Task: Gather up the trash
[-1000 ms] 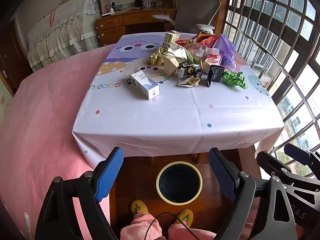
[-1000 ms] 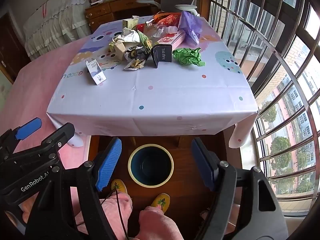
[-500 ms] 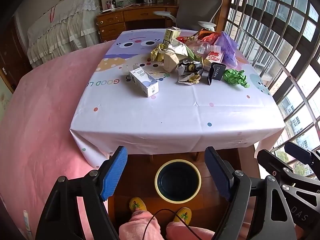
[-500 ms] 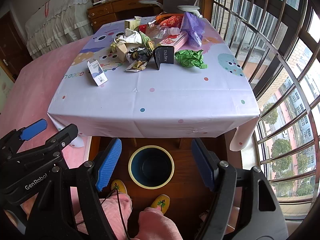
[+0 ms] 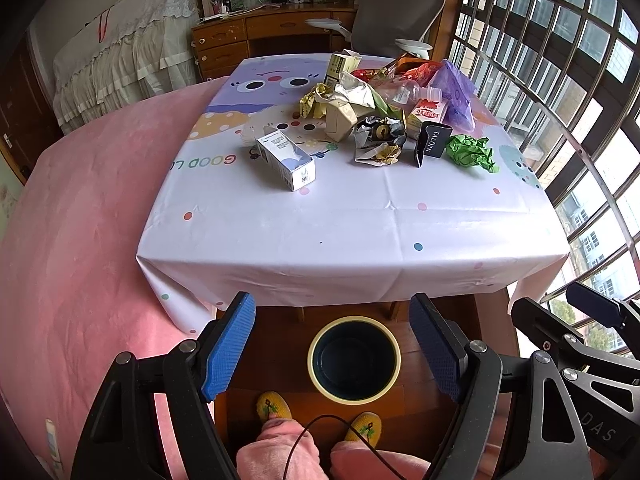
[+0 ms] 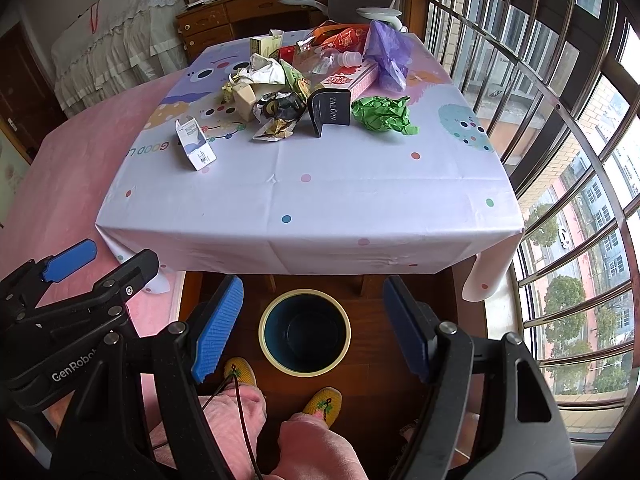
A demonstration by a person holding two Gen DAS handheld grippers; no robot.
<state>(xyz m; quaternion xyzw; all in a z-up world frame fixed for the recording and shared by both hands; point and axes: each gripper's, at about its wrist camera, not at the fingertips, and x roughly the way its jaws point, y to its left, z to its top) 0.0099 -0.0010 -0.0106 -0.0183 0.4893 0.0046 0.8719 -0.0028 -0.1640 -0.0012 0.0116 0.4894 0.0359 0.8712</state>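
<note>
While both grippers hang empty, we log trash on table [image 5: 352, 224].
Left gripper [image 5: 332, 344] and right gripper [image 6: 312, 324] gape wide; trash [image 5: 376, 120] piled at 12 o'clock, bin [image 5: 354, 360] below between fingers.

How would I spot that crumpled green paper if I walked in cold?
Find the table with the pale cartoon cloth. At the window end of the trash pile, beside the black TALOPN box, lies the green paper ball, the only bright green wad, slightly apart from the heap.
</note>
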